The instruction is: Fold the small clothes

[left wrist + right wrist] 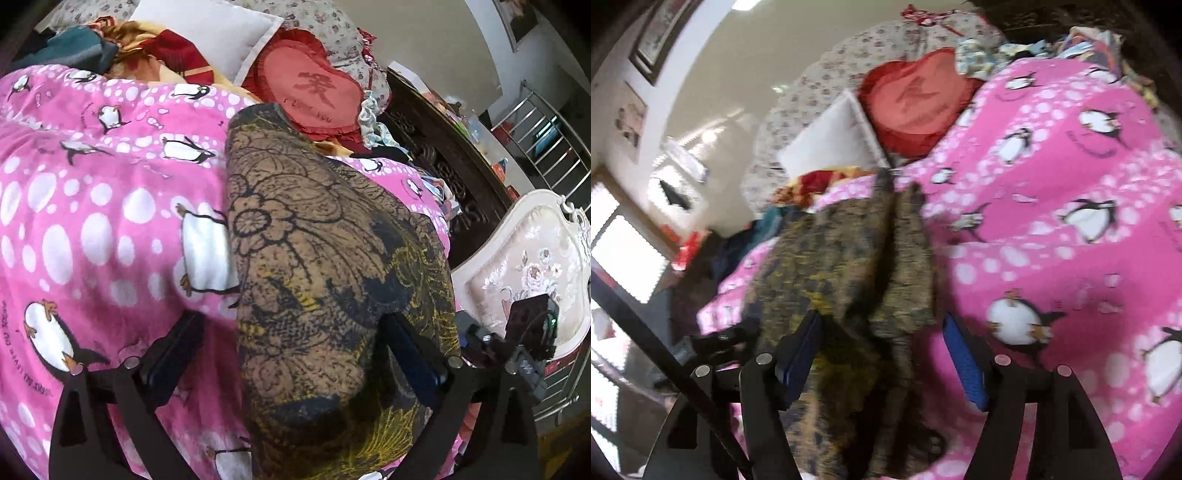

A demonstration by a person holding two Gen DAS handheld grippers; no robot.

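A brown garment with black and yellow floral print [325, 280] lies as a long folded strip on a pink penguin blanket [110, 206]. My left gripper [291, 332] is open, its fingers either side of the garment's near end. In the right wrist view the same garment [849, 266] lies with two layers side by side, blurred. My right gripper [881, 332] is open above the garment's near part, the blue pads [964, 362] wide apart. The right gripper also shows at the right of the left wrist view [517, 332].
A red heart-shaped cushion [314, 92] and a white pillow [214, 33] lie at the head of the bed. A dark carved headboard [443, 162] and a cream padded chair [528, 273] stand to the right. Loose clothes [74, 48] are piled at the far left.
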